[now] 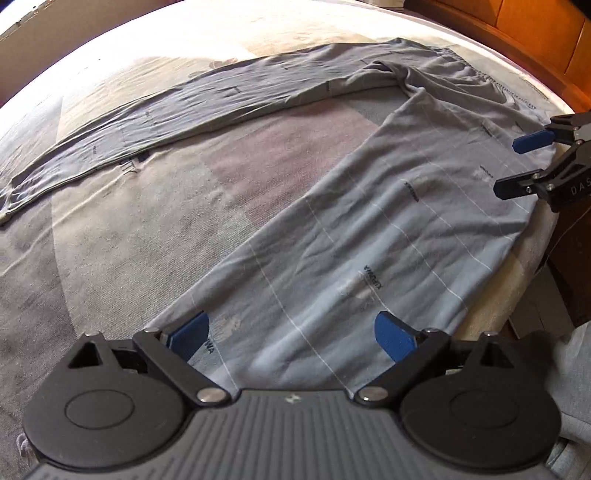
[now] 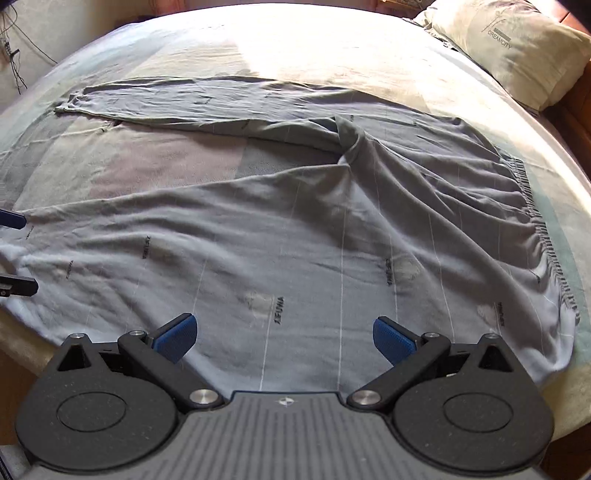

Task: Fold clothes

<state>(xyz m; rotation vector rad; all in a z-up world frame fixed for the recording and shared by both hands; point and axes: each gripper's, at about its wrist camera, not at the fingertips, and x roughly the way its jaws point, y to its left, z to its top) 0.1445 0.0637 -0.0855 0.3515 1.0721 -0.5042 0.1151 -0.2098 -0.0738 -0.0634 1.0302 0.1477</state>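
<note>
**Grey trousers spread on the bed, both grippers wide and empty**

We see a pair of soft grey trousers with thin white lines and small dark lettering (image 2: pixel 295 236) lying flat on a bed covered by a pale patchwork sheet (image 2: pixel 159 166), the two legs spread in a V. The left hand-held gripper (image 1: pixel 291 338) hovers over the cuff end of the near leg, its blue-padded fingers spread wide with nothing between them. The right hand-held gripper (image 2: pixel 282 338) hangs over the same leg, further toward the waist, also wide apart and empty.

From the left wrist view we see the right gripper enter at the right edge, above the trousers' upper part, and a band of orange-brown wooden panelling (image 1: pixel 517 33) beyond the bed. The right wrist view shows instead the gathered elastic waistband (image 2: pixel 535 221) at the right, a beige pillow with printed lettering (image 2: pixel 517 48) at the bed's far corner, and the left gripper's finger tips at the left edge.

The far leg lies well apart from both grippers.
</note>
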